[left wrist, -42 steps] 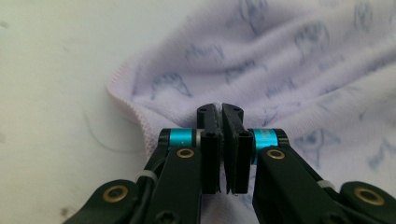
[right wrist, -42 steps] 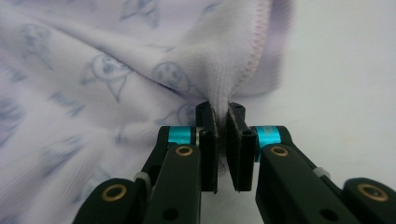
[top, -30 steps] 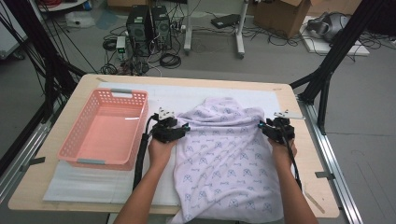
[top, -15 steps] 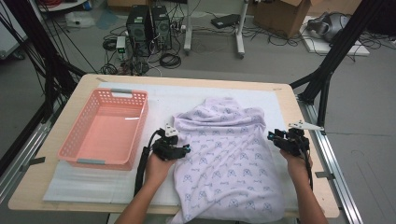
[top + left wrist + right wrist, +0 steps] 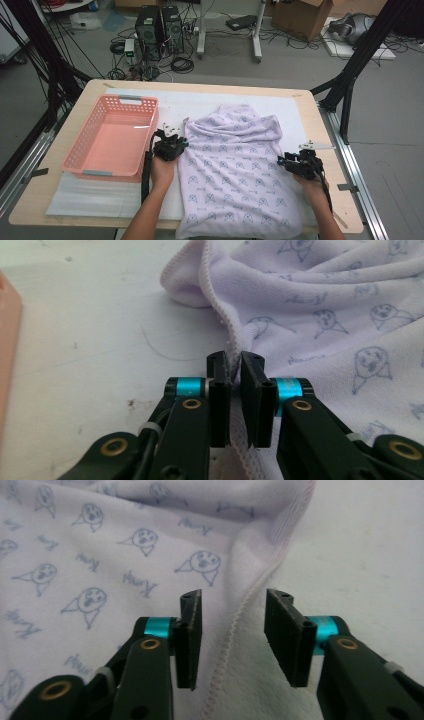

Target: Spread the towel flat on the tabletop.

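The lilac printed towel (image 5: 235, 170) lay spread on the surface (image 5: 310, 110), its near end hanging over the front edge and its far end bunched in folds. A pink basket (image 5: 112, 137) stood just beside it on the left.

The left hand-held gripper (image 5: 235, 371) had just been closing and now pinched the towel's stitched left hem between its jaws. The right hand-held gripper (image 5: 232, 615) had also been closing slightly, yet its jaws remained spread, with the right hem lying between them and not pressed.

To perform this step well, the right jaws should probably close squarely on the hem before any lift, so that both edges are gripped at matching points along the towel. An uneven grip would likely skew the fold.

Compared with the frame one second earlier, both hands had moved from the bunched far end toward the person, to the middle of each side edge. The towel had also been drawn flatter.
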Available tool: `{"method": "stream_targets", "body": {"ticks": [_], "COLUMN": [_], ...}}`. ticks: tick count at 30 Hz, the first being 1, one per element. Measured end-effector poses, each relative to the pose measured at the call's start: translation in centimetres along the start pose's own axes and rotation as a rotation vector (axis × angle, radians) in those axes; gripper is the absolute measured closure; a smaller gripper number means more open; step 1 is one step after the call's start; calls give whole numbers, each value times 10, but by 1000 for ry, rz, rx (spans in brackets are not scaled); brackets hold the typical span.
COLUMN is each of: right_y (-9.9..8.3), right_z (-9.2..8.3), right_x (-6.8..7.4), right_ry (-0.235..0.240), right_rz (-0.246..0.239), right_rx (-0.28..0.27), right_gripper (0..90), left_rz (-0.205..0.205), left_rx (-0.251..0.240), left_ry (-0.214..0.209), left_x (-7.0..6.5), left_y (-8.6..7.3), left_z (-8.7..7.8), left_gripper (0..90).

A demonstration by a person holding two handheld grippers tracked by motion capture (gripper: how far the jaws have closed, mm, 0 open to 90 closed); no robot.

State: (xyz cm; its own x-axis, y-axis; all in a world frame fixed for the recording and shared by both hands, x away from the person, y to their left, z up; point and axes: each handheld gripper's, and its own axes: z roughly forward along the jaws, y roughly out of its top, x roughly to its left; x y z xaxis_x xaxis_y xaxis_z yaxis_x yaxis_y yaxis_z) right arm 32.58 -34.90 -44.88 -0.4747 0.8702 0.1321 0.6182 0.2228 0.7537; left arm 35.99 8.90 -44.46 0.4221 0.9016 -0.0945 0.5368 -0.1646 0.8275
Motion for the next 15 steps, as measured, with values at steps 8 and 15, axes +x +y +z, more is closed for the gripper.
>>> {"method": "stream_targets", "body": {"ticks": [8, 15], "right_y": [-1, -17], "right_z": [-2, -28], "right_x": [-7, 2], "right_ry": [-176, -74], "right_rz": [39, 40], "right_rx": [-21, -86], "right_gripper": [790, 619], "left_rz": [-26, -42], "left_rx": [-13, 28], "left_ry": [-114, -239], "left_x": [-6, -17], "left_y": [-12, -41], "left_z": [-19, -51], "left_gripper": [493, 443]}}
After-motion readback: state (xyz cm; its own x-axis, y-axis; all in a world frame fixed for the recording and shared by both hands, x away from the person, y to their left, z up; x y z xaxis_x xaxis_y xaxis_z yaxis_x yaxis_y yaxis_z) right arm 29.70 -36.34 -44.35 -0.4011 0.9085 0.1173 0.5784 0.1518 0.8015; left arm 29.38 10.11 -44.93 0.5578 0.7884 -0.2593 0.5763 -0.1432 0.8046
